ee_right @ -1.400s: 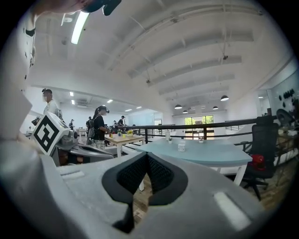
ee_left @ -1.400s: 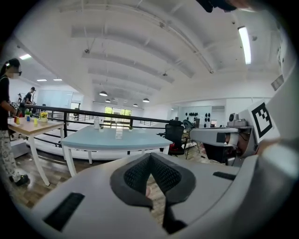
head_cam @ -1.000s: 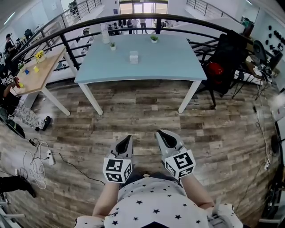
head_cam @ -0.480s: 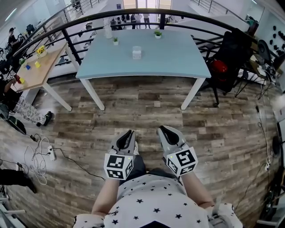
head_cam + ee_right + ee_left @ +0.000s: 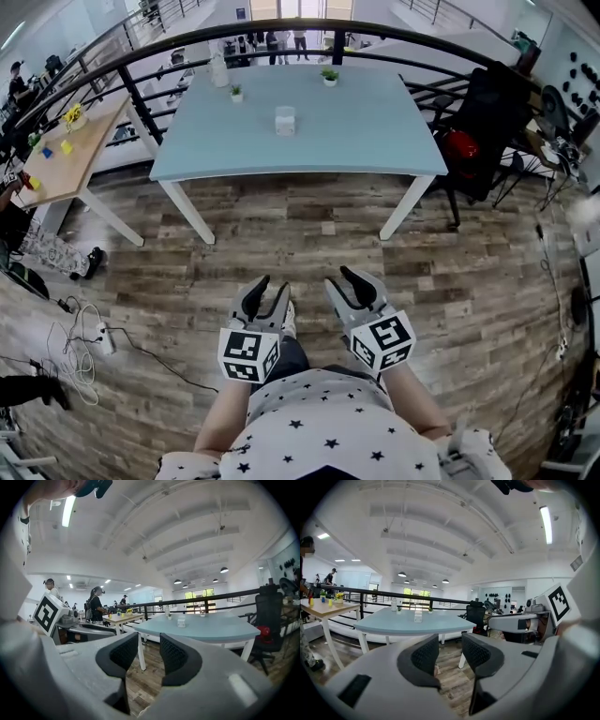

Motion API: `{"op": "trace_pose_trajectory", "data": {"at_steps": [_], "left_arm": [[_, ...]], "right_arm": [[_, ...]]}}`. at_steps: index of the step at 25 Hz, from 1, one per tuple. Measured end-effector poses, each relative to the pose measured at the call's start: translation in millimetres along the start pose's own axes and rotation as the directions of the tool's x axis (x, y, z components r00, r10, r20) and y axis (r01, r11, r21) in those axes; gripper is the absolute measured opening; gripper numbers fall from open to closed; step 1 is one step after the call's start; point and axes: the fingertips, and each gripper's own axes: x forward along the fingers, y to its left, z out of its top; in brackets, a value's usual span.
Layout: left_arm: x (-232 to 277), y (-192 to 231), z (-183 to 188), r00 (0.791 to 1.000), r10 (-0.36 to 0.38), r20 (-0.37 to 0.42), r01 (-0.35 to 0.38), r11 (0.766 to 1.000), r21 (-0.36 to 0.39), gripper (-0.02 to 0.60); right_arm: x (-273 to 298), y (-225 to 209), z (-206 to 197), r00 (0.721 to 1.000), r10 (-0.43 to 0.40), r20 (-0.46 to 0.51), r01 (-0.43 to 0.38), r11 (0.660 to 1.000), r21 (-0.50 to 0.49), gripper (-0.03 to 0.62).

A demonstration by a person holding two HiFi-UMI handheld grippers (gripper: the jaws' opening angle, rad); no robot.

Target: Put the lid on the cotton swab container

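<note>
The cotton swab container (image 5: 285, 120) is a small pale box standing alone near the middle of the light-blue table (image 5: 375, 141), far ahead of me. It also shows in the left gripper view (image 5: 418, 616) and the right gripper view (image 5: 181, 622). At this distance I cannot tell a lid apart from it. My left gripper (image 5: 267, 289) and right gripper (image 5: 345, 279) are held side by side close to my body, over the wooden floor. Both sets of jaws are opening, and nothing is between them (image 5: 450, 651) (image 5: 149, 651).
Two small potted plants (image 5: 329, 76) (image 5: 236, 92) and a bottle (image 5: 218, 70) stand at the table's far edge. A black railing (image 5: 141, 103) runs behind it. A wooden table (image 5: 66, 159) is at the left, a black chair (image 5: 478, 122) at the right, cables (image 5: 80, 328) on the floor.
Both grippers were shut in the earlier frames; their jaws now stand apart. The view has shifted slightly and the table sits a little nearer.
</note>
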Motion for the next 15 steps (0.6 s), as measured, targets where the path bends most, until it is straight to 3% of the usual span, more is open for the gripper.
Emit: {"op": "trace_pose_trajectory", "data": {"at_steps": [7,15], "left_arm": [[54.2,41.7,15.0,0.999,-0.033,-0.018,0.033,0.999,-0.001,0.166],[115.9,101.9,52.6,0.998,-0.05,-0.023,0.05,0.999,-0.011,0.166]], "right_arm": [[62.3,-32.8,10.5,1.0,-0.01,-0.023,0.011,1.0,0.023,0.187],[141.2,-71.3,47.1,1.0,-0.027,-0.008,0.028,0.998,0.049,0.193]]}}
